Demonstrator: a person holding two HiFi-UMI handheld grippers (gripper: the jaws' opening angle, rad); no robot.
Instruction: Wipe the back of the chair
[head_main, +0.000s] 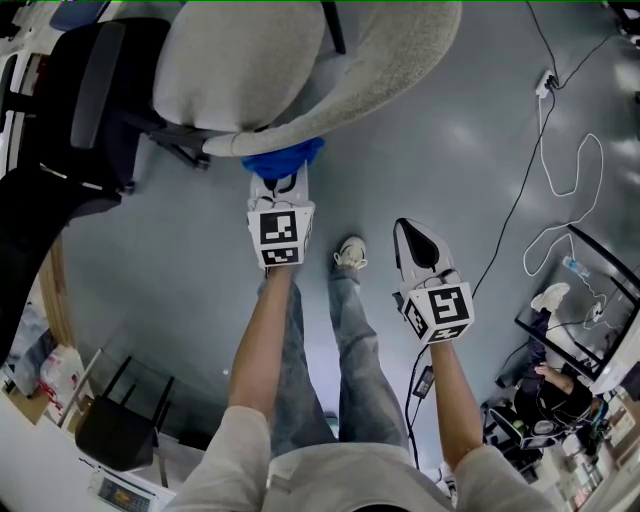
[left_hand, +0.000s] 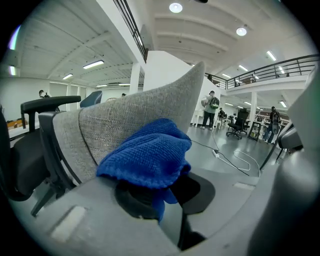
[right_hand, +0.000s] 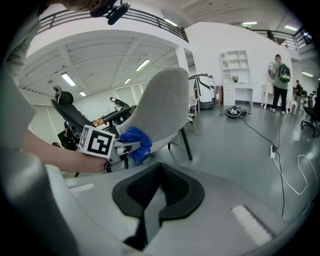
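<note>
A grey fabric chair (head_main: 400, 60) stands in front of me, its curved back toward me. My left gripper (head_main: 279, 178) is shut on a bunched blue cloth (head_main: 283, 158) and holds it against the lower edge of the chair back. In the left gripper view the cloth (left_hand: 150, 155) covers the jaws and lies against the grey fabric (left_hand: 135, 115). My right gripper (head_main: 405, 228) hangs to the right over the floor, apart from the chair, shut with nothing in it. The right gripper view shows its black pads (right_hand: 170, 187) together, and beyond them the chair (right_hand: 165, 105) and the cloth (right_hand: 135, 142).
A black office chair (head_main: 90, 100) stands close to the left of the grey one. A white cable (head_main: 560, 170) and a power strip (head_main: 547, 85) lie on the floor at right. My foot (head_main: 350, 252) is between the grippers. A black stool (head_main: 115, 430) sits lower left; people stand far off.
</note>
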